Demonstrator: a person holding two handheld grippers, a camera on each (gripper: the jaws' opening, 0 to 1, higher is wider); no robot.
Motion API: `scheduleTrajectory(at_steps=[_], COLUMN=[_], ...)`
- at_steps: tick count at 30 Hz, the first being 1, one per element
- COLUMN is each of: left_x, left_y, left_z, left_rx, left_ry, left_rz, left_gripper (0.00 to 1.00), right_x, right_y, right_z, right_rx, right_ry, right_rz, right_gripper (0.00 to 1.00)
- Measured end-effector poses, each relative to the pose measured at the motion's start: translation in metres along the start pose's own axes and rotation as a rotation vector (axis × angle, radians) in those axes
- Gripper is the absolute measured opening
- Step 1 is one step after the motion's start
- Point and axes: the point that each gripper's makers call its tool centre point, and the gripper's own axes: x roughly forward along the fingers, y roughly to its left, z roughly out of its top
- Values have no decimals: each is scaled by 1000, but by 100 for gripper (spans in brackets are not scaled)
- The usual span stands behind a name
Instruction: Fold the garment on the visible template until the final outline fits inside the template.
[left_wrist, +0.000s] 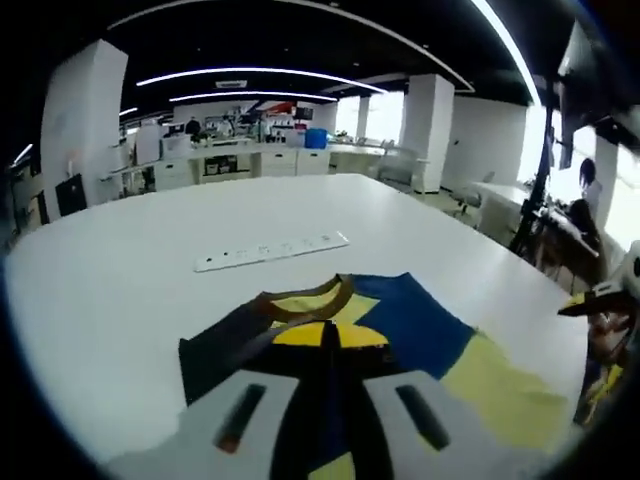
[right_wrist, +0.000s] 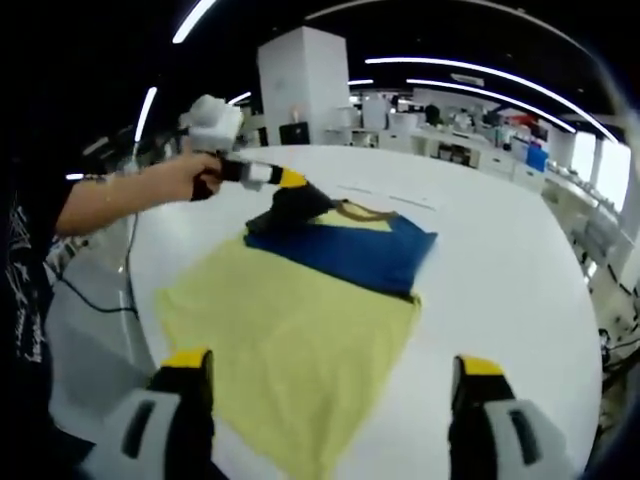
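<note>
A yellow, blue and black garment (left_wrist: 415, 322) with a brown collar lies on the white table (left_wrist: 120, 290). In the right gripper view the garment (right_wrist: 290, 320) shows a wide yellow body toward me and a blue fold and the collar farther off. My left gripper (left_wrist: 328, 342) is shut on the dark cloth beside the collar. From the right gripper view, a hand holds the left gripper (right_wrist: 290, 192), whose tip lifts that black corner. My right gripper (right_wrist: 330, 368) stands open above the near yellow edge, its jaws wide apart. It also shows in the left gripper view, the right gripper (left_wrist: 600, 300) at the table's right edge.
A long white strip (left_wrist: 270, 250) lies on the table beyond the collar. A person's arm (right_wrist: 110, 200) and a dark cable (right_wrist: 95, 295) are at the table's left rim. Work benches (left_wrist: 250, 160), white columns and a tripod (left_wrist: 535, 200) stand around the table.
</note>
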Motion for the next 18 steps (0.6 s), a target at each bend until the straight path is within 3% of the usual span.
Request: scheduleTrajectory(at_steps=[6,18], left_x=[10,16], left_y=[-18,-49], left_z=[-32,-70], left_rx=[38,90], left_ry=[78,178], left_rz=[-39,-126], left_gripper=[0,0], right_x=[-1,-1], right_y=[-3,-4], right_z=[-4,-9], right_rx=[10,28], right_ry=[6,20], right_rz=[-4,-11], right_gripper=[100,99])
